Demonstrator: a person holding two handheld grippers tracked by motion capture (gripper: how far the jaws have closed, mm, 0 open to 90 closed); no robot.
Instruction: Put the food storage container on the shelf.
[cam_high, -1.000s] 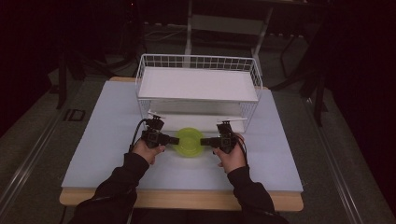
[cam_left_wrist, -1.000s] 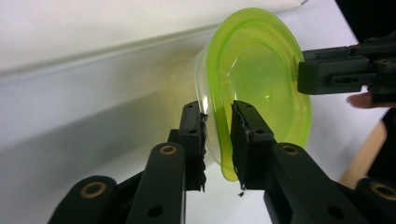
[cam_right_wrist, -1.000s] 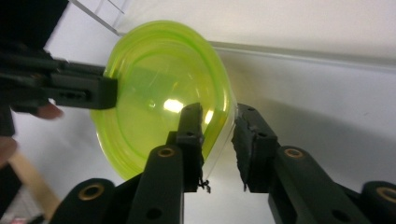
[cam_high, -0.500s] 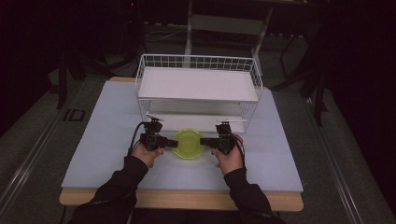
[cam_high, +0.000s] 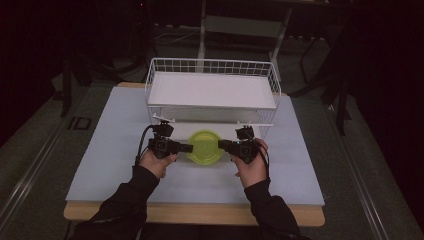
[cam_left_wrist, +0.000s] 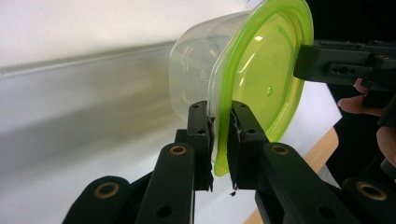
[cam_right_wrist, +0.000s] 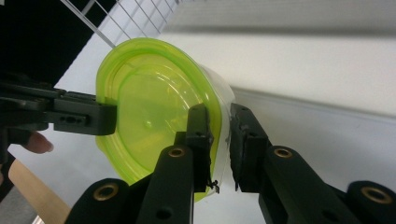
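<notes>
White surface (cam_high: 115, 165) carries a wire basket (cam_high: 212, 90) at the back. In front of it, a clear tub (cam_high: 205, 146) with green lid (cam_left_wrist: 261, 88) is held between both grippers: left gripper (cam_high: 186, 148) jaws clamp the lid's rim, right gripper (cam_high: 223, 145) jaws clamp the opposite rim.

Dark lab: padded test table (cam_high: 120, 150), wire basket (cam_high: 212, 67).
</notes>
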